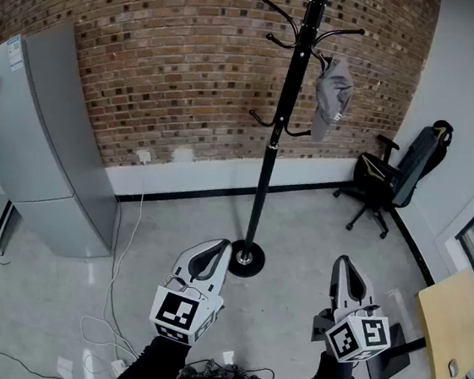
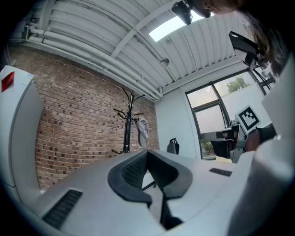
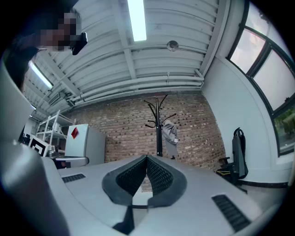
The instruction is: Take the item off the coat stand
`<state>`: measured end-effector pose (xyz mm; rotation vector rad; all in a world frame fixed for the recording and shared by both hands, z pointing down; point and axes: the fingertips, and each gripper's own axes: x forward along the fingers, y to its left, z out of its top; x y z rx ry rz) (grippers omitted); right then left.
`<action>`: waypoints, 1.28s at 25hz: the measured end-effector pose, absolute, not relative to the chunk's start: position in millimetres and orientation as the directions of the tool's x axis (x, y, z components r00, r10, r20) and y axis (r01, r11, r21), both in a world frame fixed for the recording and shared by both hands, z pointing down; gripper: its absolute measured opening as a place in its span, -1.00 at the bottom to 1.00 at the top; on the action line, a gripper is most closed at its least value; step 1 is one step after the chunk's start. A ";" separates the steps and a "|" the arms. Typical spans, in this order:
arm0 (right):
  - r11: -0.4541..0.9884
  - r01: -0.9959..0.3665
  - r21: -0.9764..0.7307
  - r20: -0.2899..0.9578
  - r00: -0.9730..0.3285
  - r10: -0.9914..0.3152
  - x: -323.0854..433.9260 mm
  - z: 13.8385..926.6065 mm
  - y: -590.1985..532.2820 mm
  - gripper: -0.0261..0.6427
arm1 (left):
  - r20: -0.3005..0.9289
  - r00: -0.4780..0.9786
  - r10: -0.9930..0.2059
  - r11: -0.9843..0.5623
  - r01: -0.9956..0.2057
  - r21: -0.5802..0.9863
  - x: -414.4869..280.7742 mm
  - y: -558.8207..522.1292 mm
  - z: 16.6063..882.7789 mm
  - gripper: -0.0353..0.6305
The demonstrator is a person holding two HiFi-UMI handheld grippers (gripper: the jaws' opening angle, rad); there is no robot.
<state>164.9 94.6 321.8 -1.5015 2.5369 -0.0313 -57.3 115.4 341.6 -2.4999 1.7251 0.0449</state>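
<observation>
Stock of the scene: my left gripper [image 1: 216, 248], jaws closed tip to tip, nothing between them; my right gripper [image 1: 342, 264], likewise closed and empty. I hold both low over the grey floor [image 1: 301, 226], short of the stand's base and well apart from the cap. One black coat stand [image 1: 285, 105], upright before the brick wall [image 1: 168, 49]. One grey cap [image 1: 332, 98], hanging from an upper hook on the stand's right side. One grey fridge [image 1: 47, 137], left. One black office chair [image 1: 391, 181], right, near the corner.
</observation>
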 end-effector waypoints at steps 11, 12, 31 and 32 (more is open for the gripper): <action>0.492 -0.862 -0.119 -0.144 -0.475 -0.868 140.5 333.5 95.5 -0.89 | -0.065 0.372 -0.926 -0.367 -0.927 -0.071 -78.0 109.5 352.0 -0.87; 0.493 -0.862 -0.119 -0.142 -0.477 -0.867 139.4 334.9 94.9 -0.89 | -0.064 0.375 -0.925 -0.370 -0.926 -0.071 -77.9 107.2 352.9 -0.87; 0.522 -0.846 -0.109 -0.167 -0.502 -0.848 148.2 337.3 -28.8 -0.89 | -0.062 0.352 -0.934 -0.347 -0.934 -0.085 -70.1 -11.9 356.4 -0.87; 0.525 -0.844 -0.111 -0.168 -0.505 -0.847 148.6 338.6 -37.9 -0.89 | -0.062 0.348 -0.935 -0.343 -0.936 -0.086 -70.1 -20.1 357.3 -0.87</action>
